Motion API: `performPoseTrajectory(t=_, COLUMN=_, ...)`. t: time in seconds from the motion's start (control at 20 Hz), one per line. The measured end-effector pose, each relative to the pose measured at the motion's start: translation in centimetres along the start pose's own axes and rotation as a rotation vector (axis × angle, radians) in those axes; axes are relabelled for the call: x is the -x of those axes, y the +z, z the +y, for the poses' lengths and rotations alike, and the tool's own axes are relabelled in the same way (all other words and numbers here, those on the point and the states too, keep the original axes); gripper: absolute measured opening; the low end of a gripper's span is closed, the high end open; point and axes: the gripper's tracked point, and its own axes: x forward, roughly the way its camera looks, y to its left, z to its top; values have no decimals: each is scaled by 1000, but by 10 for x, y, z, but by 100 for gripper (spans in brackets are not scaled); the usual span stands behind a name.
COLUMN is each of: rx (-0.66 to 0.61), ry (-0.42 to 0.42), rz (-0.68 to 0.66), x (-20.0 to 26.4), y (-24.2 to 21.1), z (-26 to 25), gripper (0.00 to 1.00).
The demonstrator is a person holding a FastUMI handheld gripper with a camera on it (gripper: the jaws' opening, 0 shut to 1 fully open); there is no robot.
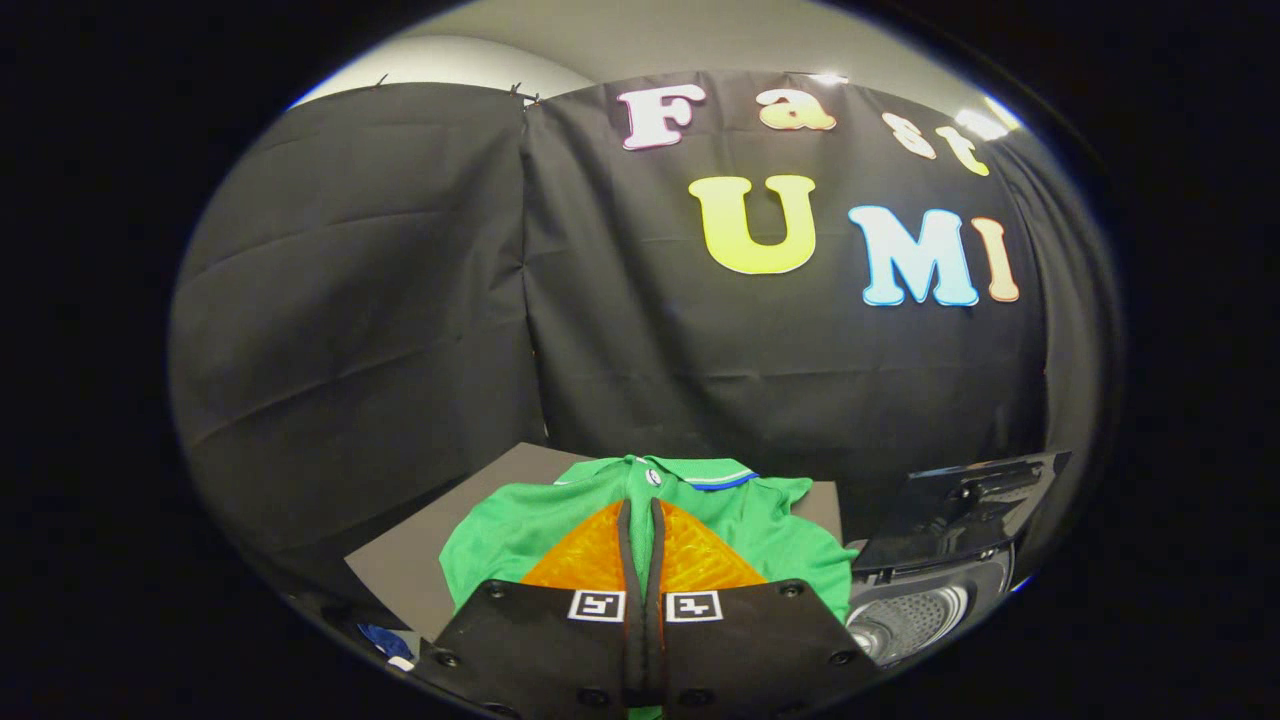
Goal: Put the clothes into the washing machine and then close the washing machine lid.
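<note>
Your gripper had its two fingers drawn together with barely a slit between them, and nothing was visibly caught in that slit, so I read the jaws as closed and empty. Under and just ahead of the fingertips lay the green polo shirt, spread flat on a grey board, its collar pointing away from you. The washing machine sat just beside the shirt on the right, with its dark lid tipped up and the perforated drum showing beneath, so the opening was ready to take the garment.

The step in hand looked like the pickup, and it had not been made yet. To do it well, you needed to part the fingers before coming down, since closed tips would only push the cloth along the board. A pinch near the middle of the shirt, gathering a fold thick enough for both pads to bite, seemed likelier to carry the whole garment than a grab at a sleeve or hem. Lifting high before swinging right would have kept trailing fabric off the machine's rim.
</note>
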Motion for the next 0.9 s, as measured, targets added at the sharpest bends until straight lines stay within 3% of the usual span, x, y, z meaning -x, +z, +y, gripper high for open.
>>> performPoseTrajectory(t=0.9, rx=-35, ry=-215, rz=-47, x=35, y=-2, z=-144, gripper=1)
